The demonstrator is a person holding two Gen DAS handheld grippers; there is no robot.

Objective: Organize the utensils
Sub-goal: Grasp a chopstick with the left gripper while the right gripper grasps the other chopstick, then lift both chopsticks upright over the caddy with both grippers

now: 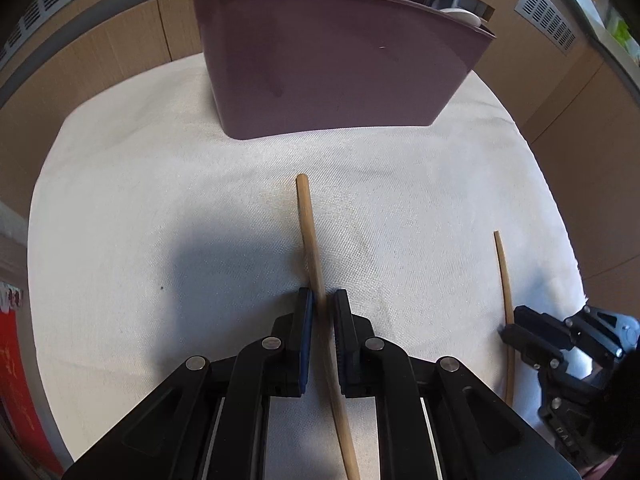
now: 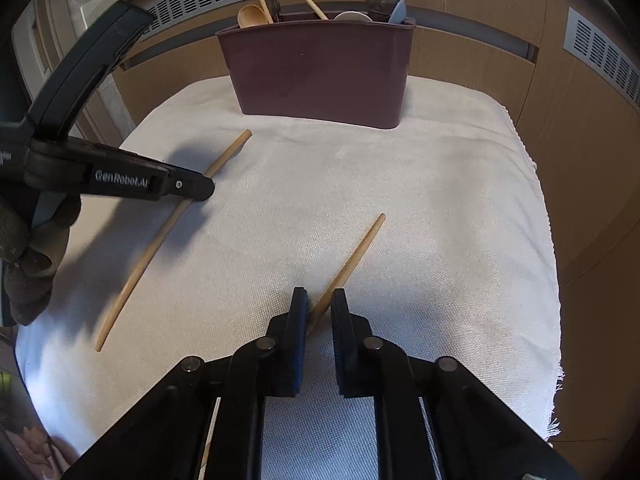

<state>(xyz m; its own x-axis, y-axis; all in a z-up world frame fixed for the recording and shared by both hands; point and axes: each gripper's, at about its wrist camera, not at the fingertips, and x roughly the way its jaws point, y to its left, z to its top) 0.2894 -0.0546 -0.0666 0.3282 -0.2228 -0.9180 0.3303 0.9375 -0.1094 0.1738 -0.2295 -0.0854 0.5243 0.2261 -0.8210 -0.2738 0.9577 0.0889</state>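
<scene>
**Two chopsticks clamped on the cloth**

White cloth point(image 2: 420, 208) is spread over the work surface, its frayed right edge seen in the right wrist view. Nearest, the right gripper point(image 2: 319, 300) is closed on a wooden chopstick point(image 2: 356, 252). Beside it, the left gripper point(image 1: 322, 300) is clamped on a second chopstick point(image 1: 308, 232). Open cloth is left between both tips and the purple utensil holder point(image 2: 324, 76), set near the far edge with spoons inside.
</scene>
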